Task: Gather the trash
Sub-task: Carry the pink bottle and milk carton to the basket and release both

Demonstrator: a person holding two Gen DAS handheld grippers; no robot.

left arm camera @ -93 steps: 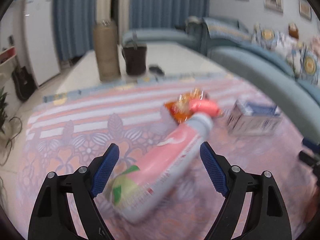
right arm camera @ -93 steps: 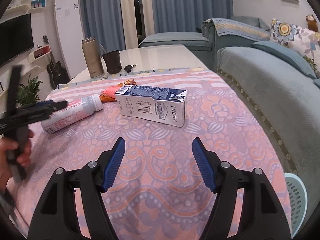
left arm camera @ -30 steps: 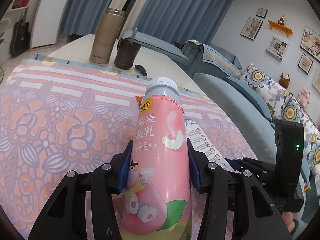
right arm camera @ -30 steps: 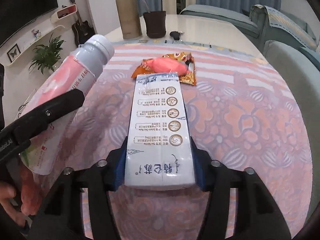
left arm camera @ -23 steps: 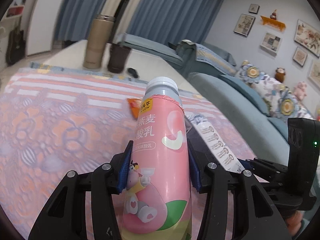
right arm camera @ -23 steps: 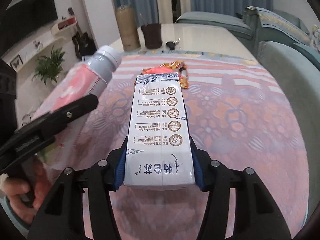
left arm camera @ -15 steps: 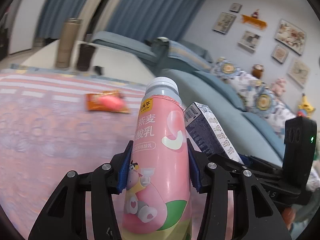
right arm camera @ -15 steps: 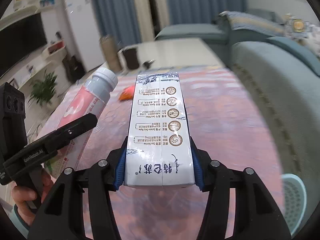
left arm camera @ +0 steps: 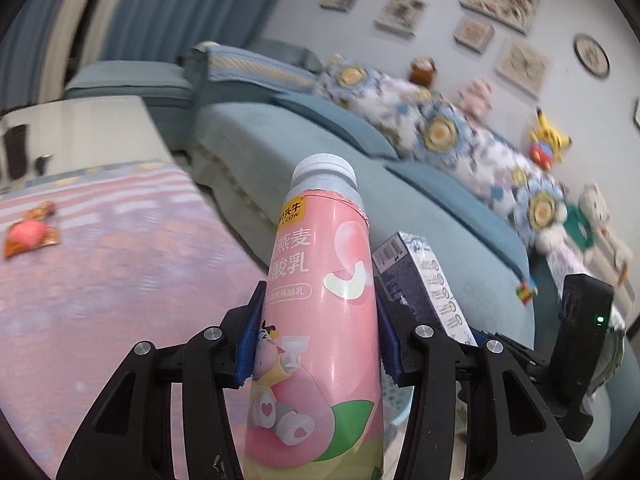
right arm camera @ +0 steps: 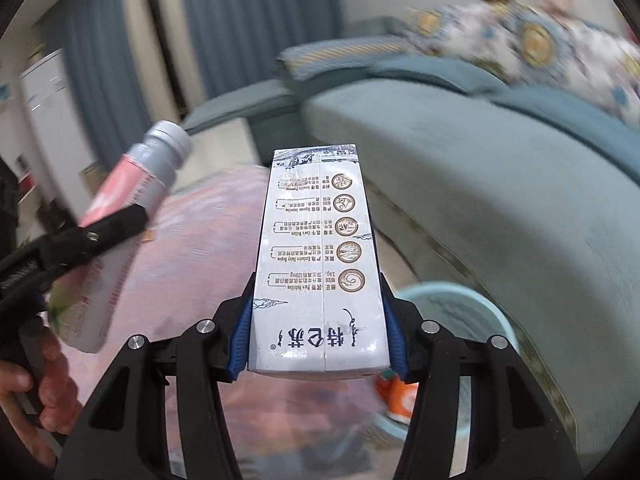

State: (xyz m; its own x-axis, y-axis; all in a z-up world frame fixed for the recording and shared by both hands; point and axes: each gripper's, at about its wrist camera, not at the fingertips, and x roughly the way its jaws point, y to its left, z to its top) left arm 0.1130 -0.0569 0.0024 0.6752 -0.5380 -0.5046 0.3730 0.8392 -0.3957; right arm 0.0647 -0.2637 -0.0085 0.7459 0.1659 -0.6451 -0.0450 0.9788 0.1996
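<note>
My left gripper (left arm camera: 318, 340) is shut on a pink yogurt bottle (left arm camera: 320, 300) with a grey cap, held up off the table. My right gripper (right arm camera: 318, 332) is shut on a white and dark blue milk carton (right arm camera: 320, 264), also held in the air. The carton shows in the left wrist view (left arm camera: 424, 280), just right of the bottle. The bottle shows in the right wrist view (right arm camera: 120, 216) at the left. A light blue bin (right arm camera: 460, 308) stands on the floor below and right of the carton, with orange trash (right arm camera: 400, 396) in it. An orange snack wrapper (left arm camera: 30, 236) lies on the table.
The table with a pink patterned cloth (left arm camera: 100, 280) is to the left. A blue-grey sofa (right arm camera: 500, 184) with flowered cushions (left arm camera: 440, 132) runs along the right, close behind the bin. A dark cup (left arm camera: 16, 148) stands at the table's far end.
Both grippers have swung right, away from the table toward the sofa, still holding the bottle and carton. The blue bin has come into view under the carton.
</note>
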